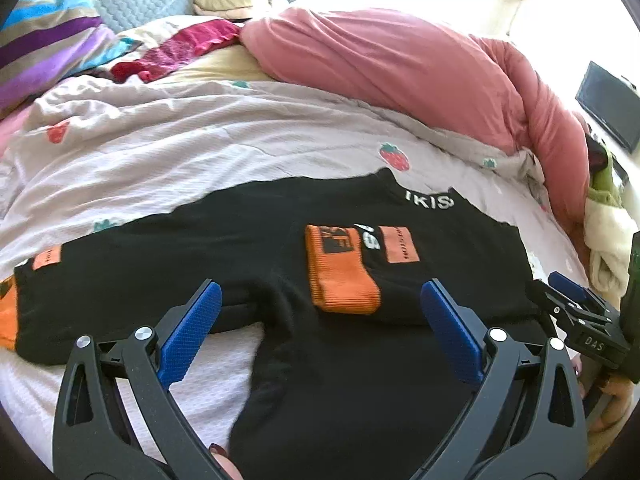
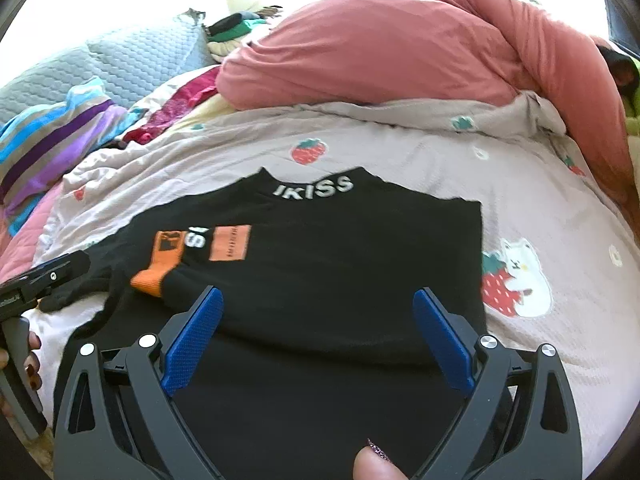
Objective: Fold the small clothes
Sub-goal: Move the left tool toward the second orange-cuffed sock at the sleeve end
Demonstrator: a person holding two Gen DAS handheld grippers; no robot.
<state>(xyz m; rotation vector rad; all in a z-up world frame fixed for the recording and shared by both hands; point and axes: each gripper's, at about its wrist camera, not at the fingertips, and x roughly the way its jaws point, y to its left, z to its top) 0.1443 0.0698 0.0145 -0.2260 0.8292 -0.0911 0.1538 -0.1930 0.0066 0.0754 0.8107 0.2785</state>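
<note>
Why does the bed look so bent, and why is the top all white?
Left wrist view: the fisheye lens curves the strawberry bedsheet, and window light washes out the top right. Right wrist view: same curving, white glare at top left, while the black sweater stays fairly sharp.

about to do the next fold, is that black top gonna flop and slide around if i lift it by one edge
The black top will probably sag, since it lies limp and creased. Its folded-in orange cuff may fall open. The strawberry quilt under it is soft and wrinkled, so a push would likely bunch it.

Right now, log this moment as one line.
left tongs: open | right tongs: open | black top: on bedspread, one sleeve folded in, ungripped
</note>
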